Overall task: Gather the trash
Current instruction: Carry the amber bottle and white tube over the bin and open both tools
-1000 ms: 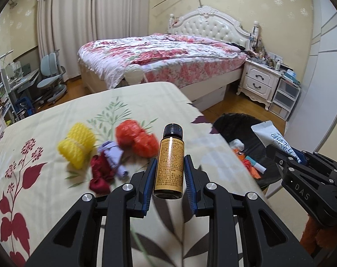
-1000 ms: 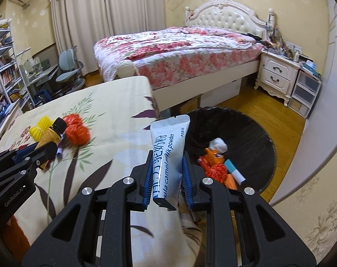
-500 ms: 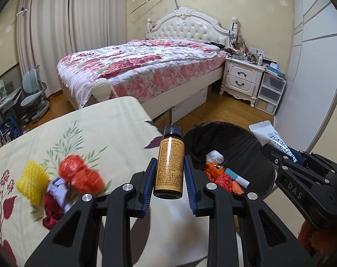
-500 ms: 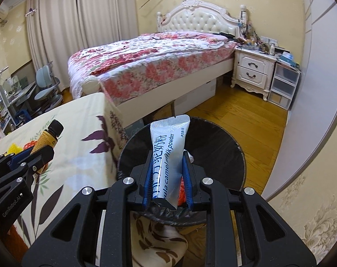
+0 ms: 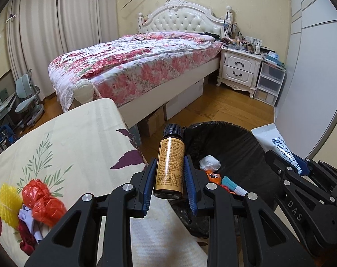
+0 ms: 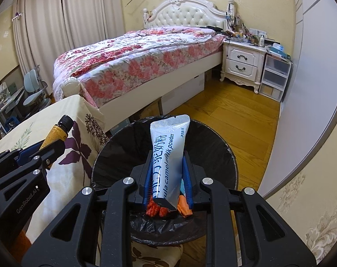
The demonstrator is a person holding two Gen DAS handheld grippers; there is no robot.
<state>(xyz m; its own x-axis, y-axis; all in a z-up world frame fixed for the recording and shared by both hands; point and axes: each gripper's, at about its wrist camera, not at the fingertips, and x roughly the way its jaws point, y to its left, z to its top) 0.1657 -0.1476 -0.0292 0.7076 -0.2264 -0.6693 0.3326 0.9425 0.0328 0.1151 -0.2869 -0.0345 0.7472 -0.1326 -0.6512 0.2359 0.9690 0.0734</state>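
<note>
Lying at the far left of the flowered table (image 5: 84, 133) are yellow and red netting scraps (image 5: 33, 200). Next, the left tool (image 5: 168, 184) is clamped on a gold bottle (image 5: 169, 169) at the table's edge. Then the black-lined bin (image 6: 213, 146), where the right tool (image 6: 167, 178) grips a milk-powder sachet (image 6: 168, 155) above the trash inside.

Amber bottle (image 5: 169, 164) and sachet (image 6: 168, 160) held above bin (image 6: 231, 155).
</note>
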